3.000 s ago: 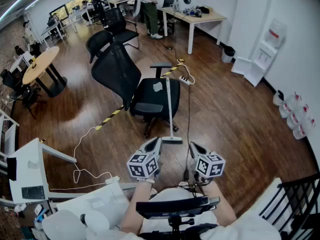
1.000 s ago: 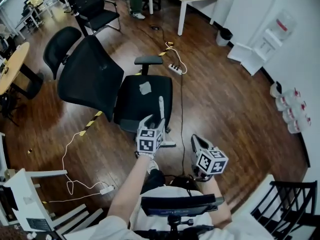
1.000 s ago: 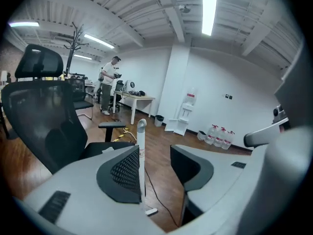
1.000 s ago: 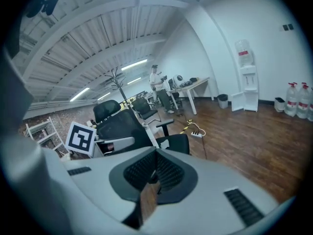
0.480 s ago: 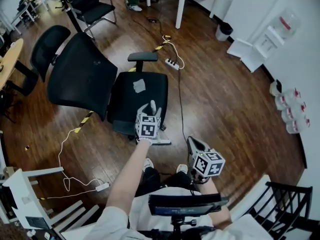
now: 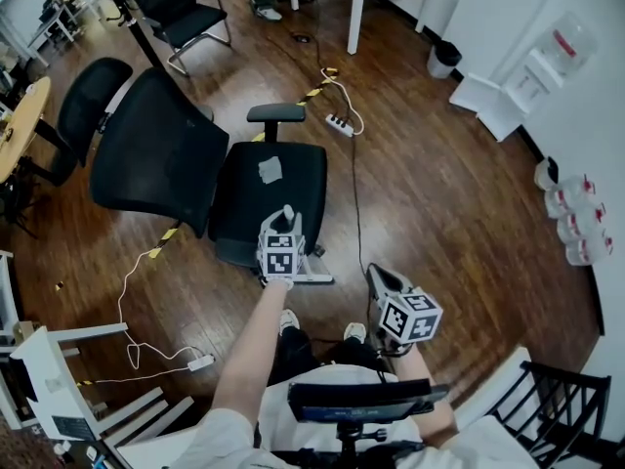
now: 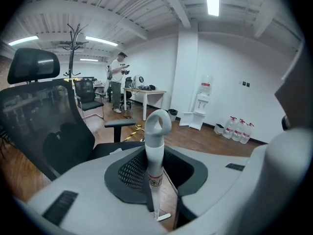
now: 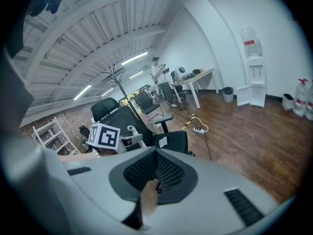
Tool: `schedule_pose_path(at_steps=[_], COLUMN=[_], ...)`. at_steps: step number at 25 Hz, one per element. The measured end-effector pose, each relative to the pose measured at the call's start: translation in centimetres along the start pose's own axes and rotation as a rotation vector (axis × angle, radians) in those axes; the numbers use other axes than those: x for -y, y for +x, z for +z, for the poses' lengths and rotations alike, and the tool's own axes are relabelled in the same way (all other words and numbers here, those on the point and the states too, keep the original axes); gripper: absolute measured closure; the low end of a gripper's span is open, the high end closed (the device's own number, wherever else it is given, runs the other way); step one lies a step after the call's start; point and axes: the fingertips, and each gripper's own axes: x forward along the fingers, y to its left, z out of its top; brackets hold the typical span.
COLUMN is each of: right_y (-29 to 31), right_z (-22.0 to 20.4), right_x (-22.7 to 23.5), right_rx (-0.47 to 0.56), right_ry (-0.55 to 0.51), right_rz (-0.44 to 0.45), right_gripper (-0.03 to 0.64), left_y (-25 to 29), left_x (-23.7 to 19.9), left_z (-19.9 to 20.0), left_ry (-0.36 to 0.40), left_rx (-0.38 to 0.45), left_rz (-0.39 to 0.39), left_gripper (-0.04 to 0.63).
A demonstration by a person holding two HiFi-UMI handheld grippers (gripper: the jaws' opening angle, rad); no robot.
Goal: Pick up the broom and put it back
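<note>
One step of several looks under way. The broom (image 7: 155, 148) stands upright against the front edge of the office chair (image 6: 273, 198), its head on the floor (image 6: 439, 213) at the foot of that chair. The left gripper (image 6: 283, 225) has its fingers round the white handle just below the loop at the top; those fingers have just been closing, and in the left gripper view the pads appear to press on the handle, so I judge the grasp made or all but made. The lift is not yet done, nor the carrying back, and no frame shows where the broom belongs. The right gripper (image 6: 379, 279) hangs clear of the chair, below and to the right of it in the head view, its fingers clenched together on nothing.

Few markings can be read. A small label (image 7: 155, 181) wraps the handle, its reddish print too small to make out. A pale patch (image 6: 270, 170) lies on the chair's seat and shows no writing. The black-and-white squares on the grippers' cubes (image 6: 278, 259) are patterns, not letters. Yellow-and-black tape (image 6: 171, 234) runs over the floor left of the chair. Water bottles (image 6: 574, 225) stand well to the chair's right, with red labels that cannot be read.
</note>
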Motion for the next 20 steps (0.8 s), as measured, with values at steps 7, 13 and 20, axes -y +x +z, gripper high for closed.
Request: schedule_pose_path(at_steps=[7,13,20], right_y=[-0.4,-1.4,-2.9], right_z=[0.0,0.8,2.4], right_x=[1.5,1.3,0.2], right_rx=[0.004,0.008,0.043], right_ry=[-0.027,-0.06,-0.115], right_rz=[0.042,0.091,0.135], right_gripper=[0.604,0.604,0.604], left_y=[-3.6,-9.5,-16.6], left_x=[2.5,5.7,8.0], left_z=[-1.7,-1.7,4.3], left_ry=[0.007,0.038,0.05], left_rx=[0.014,0.069,0.19], left_rz=[0.006,0.013,0.064], left_gripper=[0.494,0.494,0.494])
